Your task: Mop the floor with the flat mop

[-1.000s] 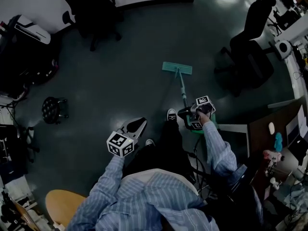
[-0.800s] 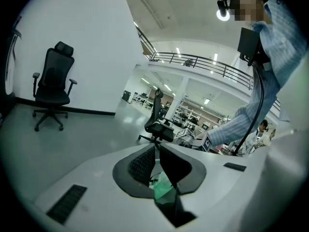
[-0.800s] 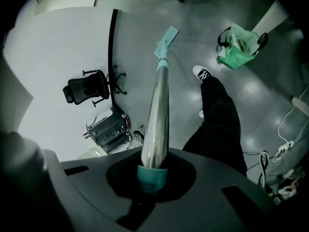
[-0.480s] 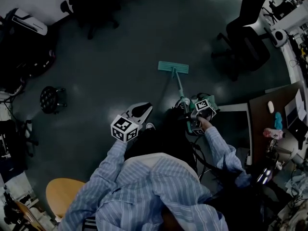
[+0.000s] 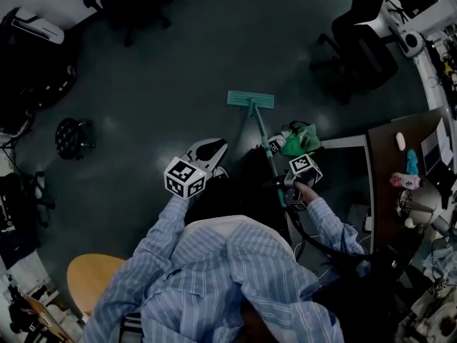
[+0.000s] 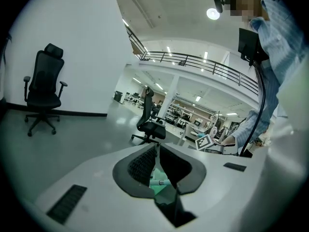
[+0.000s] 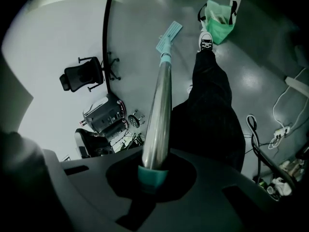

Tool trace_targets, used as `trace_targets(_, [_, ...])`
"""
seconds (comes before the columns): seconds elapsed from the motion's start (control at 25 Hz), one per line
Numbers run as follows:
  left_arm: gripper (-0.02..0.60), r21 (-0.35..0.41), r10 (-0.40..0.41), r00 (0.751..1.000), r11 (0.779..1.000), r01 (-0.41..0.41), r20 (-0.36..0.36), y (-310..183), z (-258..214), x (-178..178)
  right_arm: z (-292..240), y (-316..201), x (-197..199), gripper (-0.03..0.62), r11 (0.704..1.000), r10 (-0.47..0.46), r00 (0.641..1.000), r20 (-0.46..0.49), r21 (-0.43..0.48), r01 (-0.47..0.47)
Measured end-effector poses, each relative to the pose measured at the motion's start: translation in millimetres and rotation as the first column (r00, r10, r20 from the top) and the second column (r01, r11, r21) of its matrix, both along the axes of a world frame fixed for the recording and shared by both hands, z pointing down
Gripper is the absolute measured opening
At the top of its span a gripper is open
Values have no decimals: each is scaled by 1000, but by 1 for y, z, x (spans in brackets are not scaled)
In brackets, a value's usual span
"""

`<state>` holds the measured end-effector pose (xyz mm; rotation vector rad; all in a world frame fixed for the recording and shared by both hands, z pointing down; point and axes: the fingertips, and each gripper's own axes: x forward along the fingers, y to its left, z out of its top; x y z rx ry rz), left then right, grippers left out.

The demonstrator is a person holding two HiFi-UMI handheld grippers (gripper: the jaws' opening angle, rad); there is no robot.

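The flat mop's teal head (image 5: 250, 99) lies flat on the dark floor ahead of my feet; the right gripper view shows the same head (image 7: 169, 33) far down the pole. Its metal handle (image 5: 265, 145) slants back to my right gripper (image 5: 284, 188), which is shut on it. Up close, the handle (image 7: 161, 100) runs out from between the jaws of the right gripper (image 7: 153, 170), with a teal collar at the grip. My left gripper (image 5: 211, 148) hangs to the left of the pole, not touching it. That left gripper (image 6: 157, 151) has its jaws together on nothing.
A green bag (image 5: 300, 140) sits on the floor right of the pole, beside my shoe (image 7: 206, 42). Black office chairs (image 5: 360, 38) stand at the far right, a small black stool (image 5: 73, 138) at the left. A desk (image 5: 400, 170) borders the right side; cables (image 7: 282, 115) trail there.
The right gripper has drawn back toward my body with the handle, pulling the mop head a little nearer and leftward. The green bag has come into view. The left gripper stayed shut.
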<state>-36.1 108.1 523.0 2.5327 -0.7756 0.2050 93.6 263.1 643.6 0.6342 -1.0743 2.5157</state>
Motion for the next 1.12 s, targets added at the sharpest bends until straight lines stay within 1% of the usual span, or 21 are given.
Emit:
trace_targets(0.2, [31,-10,26,1000,1000,-26,1,12,6,6,-8,17,8,11,1000,18,1000,4,-2,-18])
trace_targets(0.4, [31,-11,34,999,999,-34,2,14,6,10,-10,20,12,11,999,42,999,13,-2,-42])
trace_targets(0.68, [31,-18,30,1000,999,-30,5,9,8,12,-13,18,6,11,1000,-9,1000,30,-1,9])
trace_targets(0.88, [31,-40,23,1000,999,-23,12,3,16,15,-12,12,6,11,999,-42,998,41,-5,42])
trace_targets(1.12, [31,-61,5,1000,998,-4,20,-9,22,15,-7,-11,13,11,998,-59,998,36,-5,60])
